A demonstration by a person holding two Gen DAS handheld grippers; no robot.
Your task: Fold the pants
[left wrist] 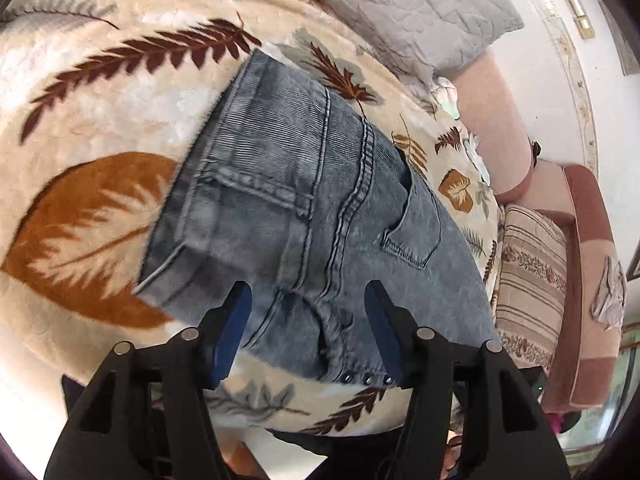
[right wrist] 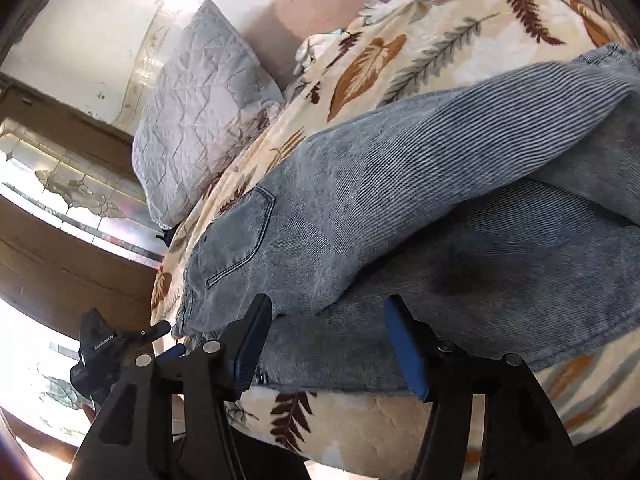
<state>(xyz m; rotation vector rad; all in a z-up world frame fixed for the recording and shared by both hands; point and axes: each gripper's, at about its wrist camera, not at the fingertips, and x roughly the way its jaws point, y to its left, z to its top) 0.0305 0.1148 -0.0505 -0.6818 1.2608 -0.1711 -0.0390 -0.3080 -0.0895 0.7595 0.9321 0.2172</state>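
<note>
Grey-blue denim pants lie folded in layers on a cream blanket with a leaf print. In the left wrist view my left gripper is open, its blue pads on either side of the waistband near the metal studs, just above the cloth. In the right wrist view the pants show a leg folded over the seat. My right gripper is open over the lower layer near the blanket's front edge. The left gripper shows at the left there.
A grey quilted pillow lies at the head of the bed, also in the right wrist view. A striped cushion and a pink armchair stand beside the bed. The bed edge runs close under both grippers.
</note>
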